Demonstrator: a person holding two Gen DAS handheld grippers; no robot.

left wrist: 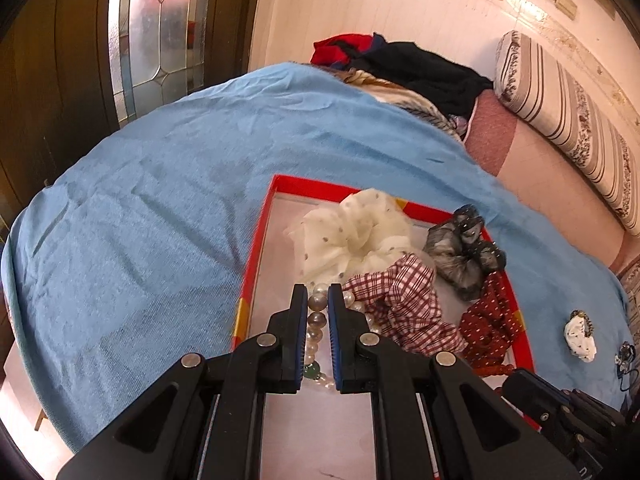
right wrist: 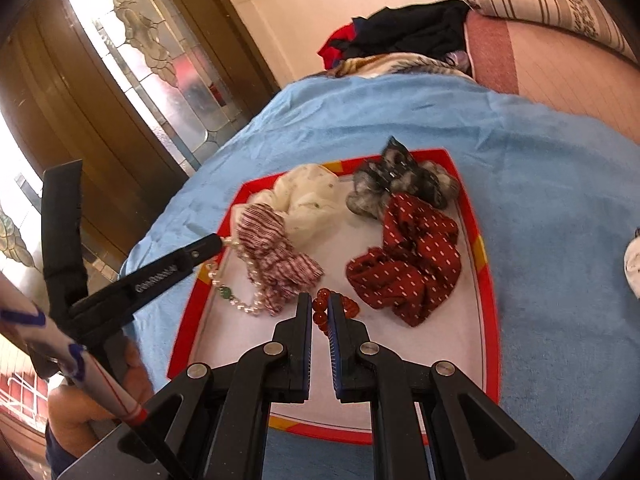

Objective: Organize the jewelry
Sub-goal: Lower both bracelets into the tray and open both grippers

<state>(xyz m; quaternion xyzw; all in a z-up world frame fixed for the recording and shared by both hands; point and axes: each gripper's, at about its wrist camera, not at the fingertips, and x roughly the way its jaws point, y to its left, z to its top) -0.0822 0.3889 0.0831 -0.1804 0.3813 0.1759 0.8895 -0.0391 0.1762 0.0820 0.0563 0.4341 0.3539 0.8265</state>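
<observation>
A red-rimmed tray [left wrist: 256, 248] [right wrist: 490, 320] with a white floor lies on a blue cloth [left wrist: 160, 220]. In it are a cream scrunchie [left wrist: 356, 232] [right wrist: 308, 196], a plaid one [left wrist: 404, 304] [right wrist: 272, 256], a grey one [left wrist: 460, 252] [right wrist: 400, 184] and a dark red dotted one [left wrist: 488, 320] [right wrist: 408, 264]. My left gripper [left wrist: 318, 292] [right wrist: 218, 240] is shut on a pearl strand [left wrist: 316, 318] [right wrist: 224, 288], which trails onto the tray floor. Over the tray's near part, my right gripper [right wrist: 320, 300] is shut on a red bead bracelet [right wrist: 320, 310] [left wrist: 496, 370].
A white patterned piece [left wrist: 580, 338] and a small dark trinket [left wrist: 624, 356] lie on the blue cloth right of the tray. Piled clothes [left wrist: 412, 64] and a striped cushion [left wrist: 560, 92] sit at the back. A glazed wooden door [left wrist: 160, 40] stands left. A hand [right wrist: 132, 364] holds the left gripper.
</observation>
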